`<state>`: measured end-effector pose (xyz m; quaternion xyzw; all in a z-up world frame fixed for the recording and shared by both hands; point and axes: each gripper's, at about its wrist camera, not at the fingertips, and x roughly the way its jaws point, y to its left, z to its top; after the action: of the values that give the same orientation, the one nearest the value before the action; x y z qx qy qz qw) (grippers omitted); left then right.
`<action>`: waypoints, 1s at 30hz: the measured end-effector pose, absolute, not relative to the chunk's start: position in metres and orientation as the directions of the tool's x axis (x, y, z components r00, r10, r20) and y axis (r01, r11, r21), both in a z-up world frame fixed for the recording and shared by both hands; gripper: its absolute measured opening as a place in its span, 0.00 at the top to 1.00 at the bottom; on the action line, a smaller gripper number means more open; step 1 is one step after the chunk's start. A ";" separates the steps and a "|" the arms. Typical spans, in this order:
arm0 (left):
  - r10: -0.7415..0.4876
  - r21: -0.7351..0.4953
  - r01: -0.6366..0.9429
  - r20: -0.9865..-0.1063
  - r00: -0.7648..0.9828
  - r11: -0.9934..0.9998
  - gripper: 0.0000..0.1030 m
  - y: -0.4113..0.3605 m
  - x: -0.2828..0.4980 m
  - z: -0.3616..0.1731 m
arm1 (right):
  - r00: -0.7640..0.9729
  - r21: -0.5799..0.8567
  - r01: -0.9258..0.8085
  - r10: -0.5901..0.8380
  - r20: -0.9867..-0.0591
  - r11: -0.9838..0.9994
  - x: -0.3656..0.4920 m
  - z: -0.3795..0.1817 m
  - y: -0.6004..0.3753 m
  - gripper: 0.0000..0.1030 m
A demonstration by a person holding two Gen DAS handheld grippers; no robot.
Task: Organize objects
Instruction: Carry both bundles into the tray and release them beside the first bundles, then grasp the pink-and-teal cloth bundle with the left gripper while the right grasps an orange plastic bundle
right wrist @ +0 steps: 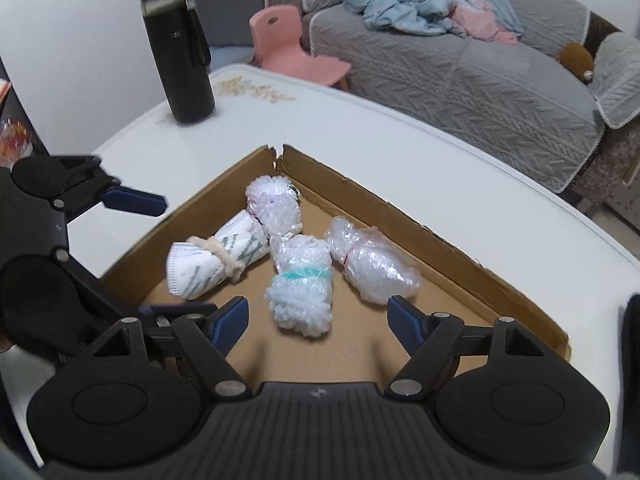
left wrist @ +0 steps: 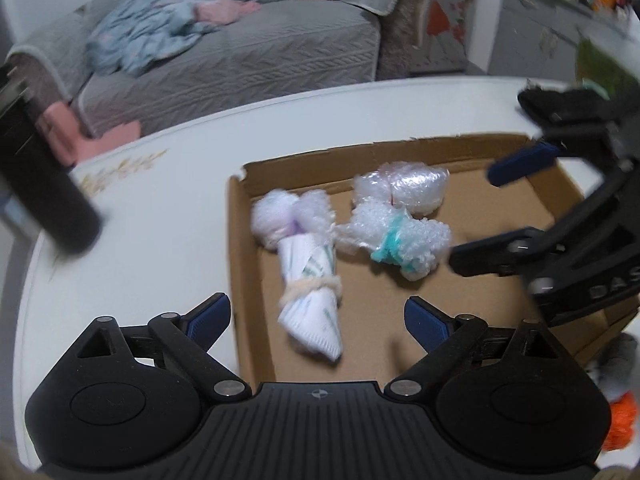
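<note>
Bundles number three in the shallow brown cardboard tray [right wrist: 400, 216], all lying on its floor toward the far corner. One is a white paper roll with green print, tied with beige string and topped by a white foam puff [left wrist: 308, 276]; it lies along the tray's left wall in the left wrist view. Just beside it sits a white bubble-wrap bundle bound with a teal band [right wrist: 302, 284], touching the roll's foam end. Behind that rests a clear bubble-wrap bundle cinched with a thin red tie [right wrist: 376, 264], touching the teal-banded one and near the tray's back wall.

The tray's far corner is split open at the seam, and its walls are low. The nearer half of the tray floor lies bare brown cardboard. The tray rests on a glossy white counter [right wrist: 440, 152], whose rounded edge runs close behind it.

The left gripper [left wrist: 318, 316] hovers over the tray's near edge, its blue-tipped fingers [left wrist: 210, 314] spread wide and holding nothing. The right gripper [right wrist: 316, 318] hangs over the bare tray floor just short of the teal-banded bundle, fingers likewise spread wide and touching nothing.

One tall black cylindrical flask with a strap [right wrist: 180, 52] stands upright on the counter, well apart from the tray. Beyond the counter are a grey quilted sofa [right wrist: 460, 76] and one pink plastic child's chair [right wrist: 296, 48].
</note>
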<state>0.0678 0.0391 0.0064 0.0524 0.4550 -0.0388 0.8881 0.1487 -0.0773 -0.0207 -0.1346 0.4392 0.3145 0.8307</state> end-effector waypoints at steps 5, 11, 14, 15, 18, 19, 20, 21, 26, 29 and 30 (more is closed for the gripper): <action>-0.009 0.042 0.068 -0.783 0.622 0.997 0.03 0.057 0.029 0.021 | 0.450 0.069 -0.622 0.428 -0.784 0.780 0.111 -0.009 -0.100 0.22; 0.000 0.014 0.018 -0.765 0.644 1.000 0.02 0.072 -0.022 0.022 | 0.505 0.063 -0.581 0.420 -0.754 0.812 0.058 -0.009 -0.132 0.19; 0.007 0.002 -0.008 -0.759 0.651 1.000 0.01 0.078 -0.048 0.018 | 0.525 0.095 -0.543 0.426 -0.737 0.834 0.035 -0.013 -0.150 0.17; 0.002 -0.007 -0.011 -0.757 0.653 1.000 0.01 0.080 -0.056 0.015 | 0.532 0.102 -0.525 0.419 -0.736 0.845 0.028 -0.015 -0.156 0.17; -0.002 -0.035 -0.039 -0.769 0.639 0.999 0.02 0.083 -0.078 0.004 | 0.558 0.097 -0.493 0.400 -0.728 0.865 0.008 -0.025 -0.167 0.17; -0.006 -0.049 -0.049 -0.771 0.636 0.998 0.02 0.085 -0.086 0.002 | 0.565 0.096 -0.484 0.394 -0.724 0.870 0.002 -0.030 -0.168 0.17; -0.013 -0.062 -0.055 -0.769 0.639 0.997 0.02 0.086 -0.094 0.001 | 0.572 0.094 -0.471 0.385 -0.724 0.877 -0.003 -0.035 -0.169 0.17; -0.017 -0.075 -0.064 -0.768 0.640 0.995 0.02 0.087 -0.102 -0.001 | 0.583 0.094 -0.460 0.380 -0.718 0.883 -0.010 -0.039 -0.170 0.17; -0.059 -0.144 -0.084 -0.772 0.633 0.986 0.02 0.084 -0.140 -0.011 | 0.601 0.084 -0.458 0.378 -0.704 0.885 -0.034 -0.064 -0.172 0.18; -0.084 -0.171 -0.078 -0.772 0.630 0.982 0.02 0.074 -0.156 -0.019 | 0.602 0.067 -0.479 0.384 -0.700 0.875 -0.044 -0.074 -0.174 0.19; -0.100 -0.188 -0.076 -0.774 0.625 0.979 0.02 0.071 -0.159 -0.023 | 0.600 0.064 -0.483 0.383 -0.703 0.873 -0.044 -0.077 -0.173 0.20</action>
<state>-0.1591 0.0711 -0.0229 -0.1017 0.4330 -0.0066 0.8956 -0.0444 -0.1735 -0.0773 -0.0664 0.3758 0.2426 0.8919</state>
